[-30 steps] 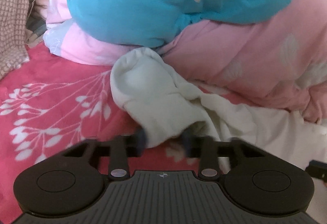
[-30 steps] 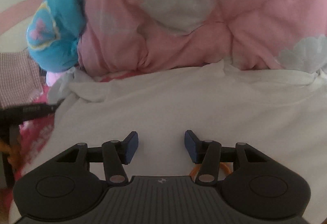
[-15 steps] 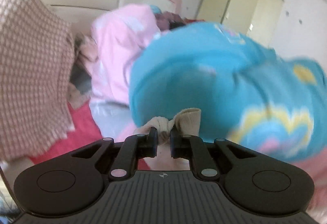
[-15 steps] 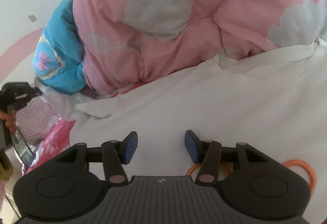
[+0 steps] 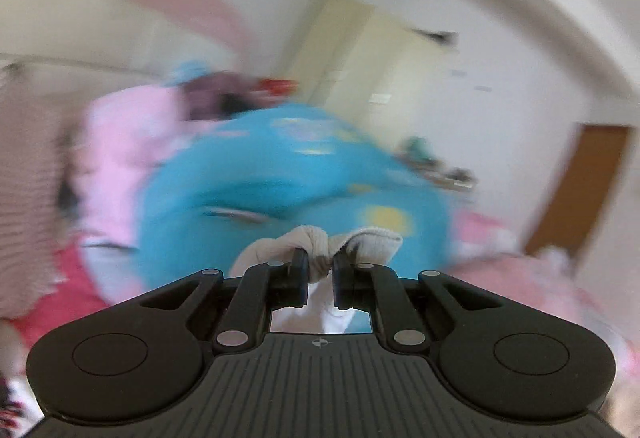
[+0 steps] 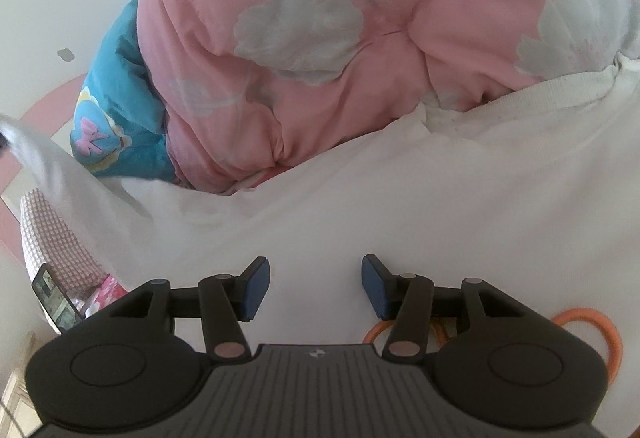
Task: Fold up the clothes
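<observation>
**Mia:** Was the folding nearly done?

**Ben:** No, I think it had only just begun. The white sweater (image 6: 420,206) was mostly spread flat on the bed, right in front of the pink quilt (image 6: 320,30). I saw no neat fold in it at all.

**Mia:** What was the left gripper (image 5: 320,270) doing?

**Ben:** Its two fingers were squeezed together on a ribbed end of the sweater, maybe a cuff (image 5: 316,244). That bit was bunched up and held in the air, in front of the blue quilt (image 5: 280,190). The left picture was very blurry, so I couldn't tell much more.

**Mia:** And the right gripper (image 6: 315,288)?

**Ben:** Its blue pads (image 6: 256,288) were wide apart with nothing between them. It hung just over the flat part of the sweater, on the near side from the pink quilt.

**Mia:** So what was left?

**Ben:** Almost all of it, I'd guess. The raised end had to be laid across the body, then the other side, then the whole thing folded over.

**Mia:** Anything else around?

**Ben:** An orange cord (image 6: 596,326) lay on the sweater by the right gripper, and a pink checked cloth (image 6: 56,238) sat left of the blue quilt.
</observation>
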`<state>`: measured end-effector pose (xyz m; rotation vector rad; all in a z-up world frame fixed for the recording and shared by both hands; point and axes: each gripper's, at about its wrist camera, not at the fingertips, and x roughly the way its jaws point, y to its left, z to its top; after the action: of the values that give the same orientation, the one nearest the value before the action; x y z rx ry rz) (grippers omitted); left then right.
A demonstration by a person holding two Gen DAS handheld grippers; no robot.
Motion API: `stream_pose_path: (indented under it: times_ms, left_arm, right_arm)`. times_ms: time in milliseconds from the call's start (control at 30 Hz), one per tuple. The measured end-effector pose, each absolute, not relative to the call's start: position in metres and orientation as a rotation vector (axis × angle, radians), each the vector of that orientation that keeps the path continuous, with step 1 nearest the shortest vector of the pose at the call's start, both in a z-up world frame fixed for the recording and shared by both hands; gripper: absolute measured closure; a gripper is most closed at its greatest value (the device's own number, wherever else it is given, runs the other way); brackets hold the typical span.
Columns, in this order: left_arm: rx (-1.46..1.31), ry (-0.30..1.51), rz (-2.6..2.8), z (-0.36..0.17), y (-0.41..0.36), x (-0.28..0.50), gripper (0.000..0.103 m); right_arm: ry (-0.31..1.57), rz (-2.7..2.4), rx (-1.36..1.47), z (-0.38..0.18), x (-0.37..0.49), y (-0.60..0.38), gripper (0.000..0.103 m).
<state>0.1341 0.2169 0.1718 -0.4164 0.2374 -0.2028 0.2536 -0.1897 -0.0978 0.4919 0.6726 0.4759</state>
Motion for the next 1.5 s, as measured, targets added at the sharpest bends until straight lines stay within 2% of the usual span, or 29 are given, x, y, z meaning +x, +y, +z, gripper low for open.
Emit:
stream_pose_path:
  times_ms: [167, 267, 500, 600, 700, 800, 1067, 1167, 1200, 1267, 1400, 1500]
  left_arm:
    - [-0.326, 0.282, -0.517, 0.173, 0.123, 0.105, 0.094]
    - [-0.328, 0.381, -0.671, 0.149, 0.072, 0.105, 0.094]
    - [-0.325, 0.646, -0.831, 0.040, -0.026, 0.107, 0.092]
    - [-0.311, 0.822, -0.825, -0.016, -0.050, 0.107, 0.087]
    - [-0.359, 0.945, -0.788, -0.045, -0.044, 0.101, 0.080]
    - [-0.392, 0.920, -0.778, -0.042, -0.017, 0.086, 0.071]
    - [-0.143, 0.696, -0.359, 0.054, 0.115, 0.066, 0.067]
    - [-0.078, 0.632, -0.207, 0.084, 0.150, 0.062, 0.054]
    - [-0.080, 0.631, -0.192, 0.083, 0.154, 0.064, 0.051]
    - [-0.092, 0.636, -0.174, 0.077, 0.158, 0.070, 0.050]
    - [-0.126, 0.664, -0.176, 0.048, 0.149, 0.078, 0.050]
    - [-0.156, 0.691, -0.191, 0.020, 0.137, 0.084, 0.050]
  right_arm:
    - [0.730, 0.474, 0.616, -0.092, 0.254, -0.206, 0.050]
    - [0.768, 0.472, 0.774, -0.084, 0.240, -0.231, 0.048]
    - [0.726, 0.367, 0.980, -0.086, 0.127, -0.312, 0.048]
    - [0.703, 0.283, 1.047, -0.094, 0.073, -0.347, 0.051]
    - [0.668, 0.226, 1.076, -0.093, 0.035, -0.366, 0.051]
    - [0.671, 0.187, 0.997, -0.080, 0.028, -0.362, 0.048]
    - [0.724, 0.235, 0.787, -0.049, 0.056, -0.321, 0.047]
    - [0.700, 0.257, 0.668, -0.034, 0.058, -0.299, 0.047]
    - [0.689, 0.270, 0.612, -0.028, 0.057, -0.289, 0.047]
    - [0.662, 0.306, 0.462, -0.016, 0.049, -0.263, 0.045]
    - [0.612, 0.420, 0.104, -0.014, 0.032, -0.194, 0.032]
    - [0.565, 0.360, -0.201, -0.031, 0.025, -0.150, 0.032]
